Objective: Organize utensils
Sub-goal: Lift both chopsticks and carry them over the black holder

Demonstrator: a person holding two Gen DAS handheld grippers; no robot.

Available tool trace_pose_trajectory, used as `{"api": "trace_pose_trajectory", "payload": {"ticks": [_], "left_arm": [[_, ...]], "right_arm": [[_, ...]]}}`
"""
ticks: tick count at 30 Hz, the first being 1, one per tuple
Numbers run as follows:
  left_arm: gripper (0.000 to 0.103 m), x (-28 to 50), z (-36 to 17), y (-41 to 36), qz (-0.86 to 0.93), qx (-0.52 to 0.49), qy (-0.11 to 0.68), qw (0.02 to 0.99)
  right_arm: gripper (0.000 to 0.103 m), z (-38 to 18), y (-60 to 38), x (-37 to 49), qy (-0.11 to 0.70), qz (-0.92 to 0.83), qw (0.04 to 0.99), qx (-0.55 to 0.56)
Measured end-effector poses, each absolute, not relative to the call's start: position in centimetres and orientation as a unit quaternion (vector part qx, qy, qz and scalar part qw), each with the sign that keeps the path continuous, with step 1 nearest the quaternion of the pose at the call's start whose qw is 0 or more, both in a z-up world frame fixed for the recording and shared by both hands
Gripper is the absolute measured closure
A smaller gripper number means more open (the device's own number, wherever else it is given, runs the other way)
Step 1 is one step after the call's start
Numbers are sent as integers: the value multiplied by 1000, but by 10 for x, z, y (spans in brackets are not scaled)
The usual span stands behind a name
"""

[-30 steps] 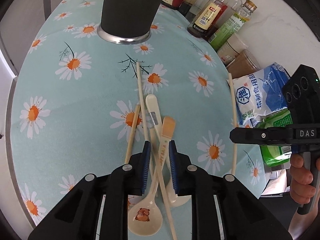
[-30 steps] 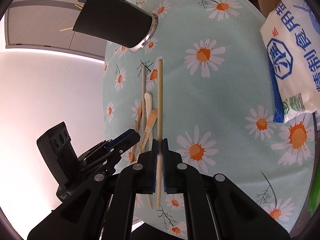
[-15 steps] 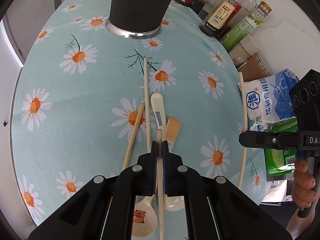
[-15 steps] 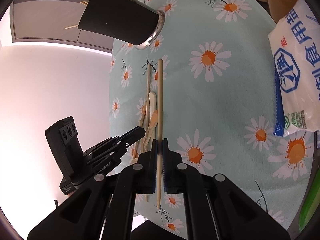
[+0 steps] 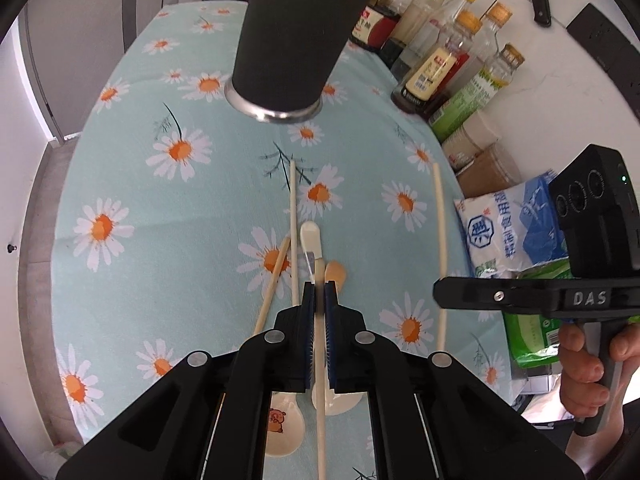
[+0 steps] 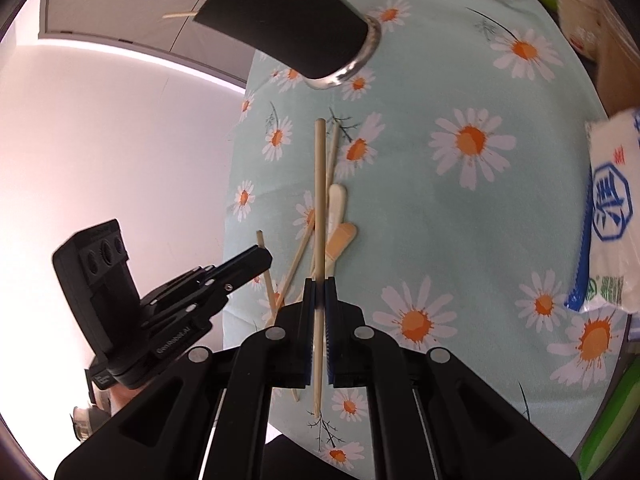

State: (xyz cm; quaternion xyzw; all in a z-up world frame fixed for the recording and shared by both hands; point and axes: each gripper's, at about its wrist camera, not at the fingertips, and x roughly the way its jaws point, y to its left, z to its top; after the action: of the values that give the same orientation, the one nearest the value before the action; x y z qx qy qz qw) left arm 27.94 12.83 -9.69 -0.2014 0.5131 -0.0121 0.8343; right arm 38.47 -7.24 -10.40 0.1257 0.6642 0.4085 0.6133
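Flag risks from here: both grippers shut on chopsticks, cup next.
1. Left gripper pinches its chopstick amid the spoons and loose sticks; lifting may drag them.
2. Right gripper holds its chopstick low, so the long end may swing.
3. The black cup already holds sticks; either chopstick could snag.

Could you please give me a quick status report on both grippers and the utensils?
Left gripper shut on chopstick. Right gripper shut on second chopstick. Spoons and loose chopsticks on tablecloth. Black holder ahead, path open.
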Motion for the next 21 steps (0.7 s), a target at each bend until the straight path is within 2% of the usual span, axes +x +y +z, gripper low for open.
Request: {"api": "trace_pose_trajectory", "payload": {"ticks": [13, 21], "left_arm": [[99, 281, -44, 145, -25, -225, 454, 862], [99, 293, 0, 149, -37, -204, 409, 889]], "right_arm": [[97, -70, -37, 386, 629, 440, 637, 78], [97, -44, -29, 399, 594, 442, 668, 70]]}}
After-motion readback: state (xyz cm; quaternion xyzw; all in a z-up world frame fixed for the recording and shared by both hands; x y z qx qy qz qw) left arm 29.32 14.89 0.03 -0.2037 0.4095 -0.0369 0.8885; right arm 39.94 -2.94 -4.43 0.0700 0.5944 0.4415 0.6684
